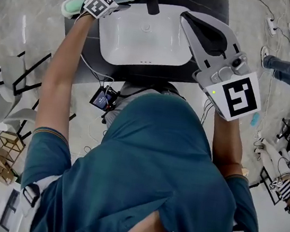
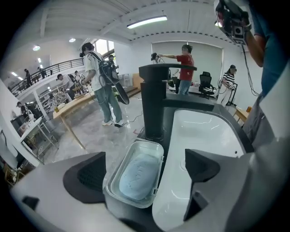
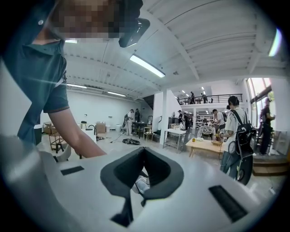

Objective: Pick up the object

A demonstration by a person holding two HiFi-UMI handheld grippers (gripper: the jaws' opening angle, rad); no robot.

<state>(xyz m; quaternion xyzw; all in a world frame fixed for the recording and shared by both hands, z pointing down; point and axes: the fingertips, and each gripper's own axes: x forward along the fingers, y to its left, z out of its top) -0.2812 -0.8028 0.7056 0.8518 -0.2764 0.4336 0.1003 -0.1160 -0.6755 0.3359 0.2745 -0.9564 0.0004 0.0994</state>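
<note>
Clearly the pick-up is only at its approach stage, and nothing is lifted yet. At the far left, the left gripper (image 2: pixel 144 170) hangs above the counter with its jaws spread wide, one pad on either side of a clear plastic dish (image 2: pixel 148 145) but not touching it. The dish lies flat on the dark counter and holds a pale blue-green bar of soap (image 2: pixel 135 177); this is most likely the object meant. Seen from the head, the dish sits at about ten o'clock from the white basin (image 1: pixel 145 40), just beside its rim. In the left gripper view, the black tap (image 2: pixel 153 102) stands upright at twelve o'clock from the dish, and the basin spreads away at about two o'clock. Farther right, the right gripper (image 3: pixel 144 150) is held up in the air at about three o'clock from the basin in the head view. Its jaws are pressed together at the tips with nothing pinched between them, and it points out across the room, not at the counter. What remains, by my reading, is the whole grasp: lowering the left jaws around the dish, closing them on its long sides, then raising it level so the soap does not slide out.
</note>
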